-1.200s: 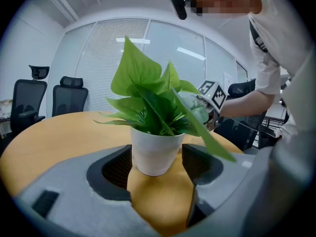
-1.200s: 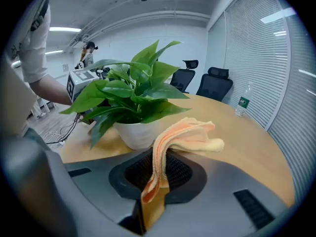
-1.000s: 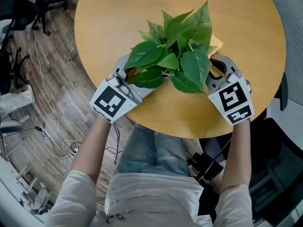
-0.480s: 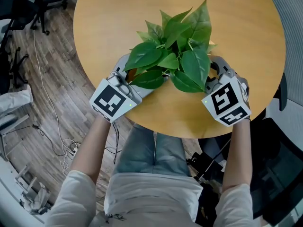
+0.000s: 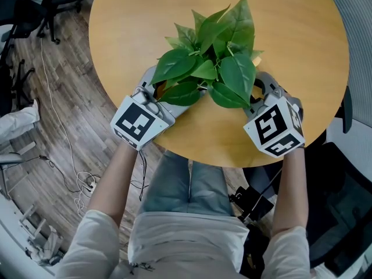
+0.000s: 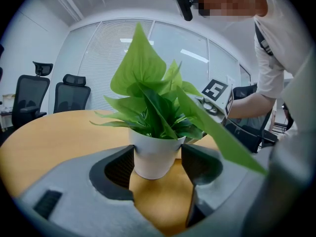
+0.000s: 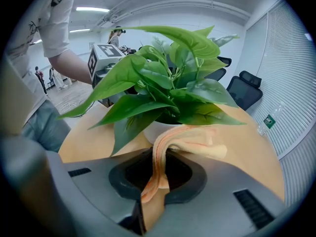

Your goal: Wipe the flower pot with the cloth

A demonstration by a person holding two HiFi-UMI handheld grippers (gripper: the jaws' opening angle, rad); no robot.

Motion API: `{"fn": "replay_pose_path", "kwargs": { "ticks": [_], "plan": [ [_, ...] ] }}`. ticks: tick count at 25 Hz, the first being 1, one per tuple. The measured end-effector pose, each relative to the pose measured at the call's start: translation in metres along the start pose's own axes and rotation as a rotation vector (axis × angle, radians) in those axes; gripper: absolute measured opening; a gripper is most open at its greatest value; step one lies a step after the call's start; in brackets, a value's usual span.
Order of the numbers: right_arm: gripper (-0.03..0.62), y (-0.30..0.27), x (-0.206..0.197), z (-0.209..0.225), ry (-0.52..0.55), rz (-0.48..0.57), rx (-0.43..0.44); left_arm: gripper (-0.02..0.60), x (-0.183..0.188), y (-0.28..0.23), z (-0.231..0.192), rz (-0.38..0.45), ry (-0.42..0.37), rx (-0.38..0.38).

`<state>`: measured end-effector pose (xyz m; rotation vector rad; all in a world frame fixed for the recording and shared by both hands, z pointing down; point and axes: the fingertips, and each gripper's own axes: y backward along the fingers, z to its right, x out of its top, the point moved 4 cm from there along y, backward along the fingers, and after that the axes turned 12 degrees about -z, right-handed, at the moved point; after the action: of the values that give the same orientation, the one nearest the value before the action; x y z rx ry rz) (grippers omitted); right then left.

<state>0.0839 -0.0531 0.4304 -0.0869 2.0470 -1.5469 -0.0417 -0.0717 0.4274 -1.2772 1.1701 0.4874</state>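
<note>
Pot-wiping | left claw point(image 6: 158, 152) clamps flower pot point(image 6: 153, 164) upright on desk point(image 6: 49, 137) | right claw point(image 7: 150, 194) pinches cloth point(image 7: 195, 141), pot wall just ahead

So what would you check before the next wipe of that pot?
1. Left gripper grips the pot: ok, a pad on each side.
2. Right gripper pinches the cloth: ok.
3. Cloth reaches the pot: ok, it seems to lie against it.
4. Pot upright on the table: ok.
5. Leaves clear of the cloth: not ok, they overhang it.
6. Pot's far side clean: cannot tell.
</note>
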Motion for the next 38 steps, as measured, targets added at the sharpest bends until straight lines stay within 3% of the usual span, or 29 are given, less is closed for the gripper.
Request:
{"fn": "replay_pose_path", "kwargs": {
  "ticks": [11, 29, 33, 38],
  "plan": [
    [0.049, 0.005, 0.001, -0.016, 0.002, 0.005, 0.020, 0.308, 0.002, -0.002, 0.004, -0.006, 0.044, 0.067],
    [0.049, 0.003, 0.012, -0.047, 0.012, 0.017, 0.044, 0.305, 0.004, -0.005, 0.016, 0.009, 0.195, 0.234],
    [0.049, 0.003, 0.007, -0.050, 0.004, 0.023, 0.049, 0.305, 0.001, -0.006, 0.021, 0.007, 0.179, 0.238],
    [0.049, 0.004, 0.004, -0.047, -0.001, 0.020, 0.050, 0.307, -0.005, -0.004, 0.019, -0.032, 0.113, 0.186]
  ]
}}
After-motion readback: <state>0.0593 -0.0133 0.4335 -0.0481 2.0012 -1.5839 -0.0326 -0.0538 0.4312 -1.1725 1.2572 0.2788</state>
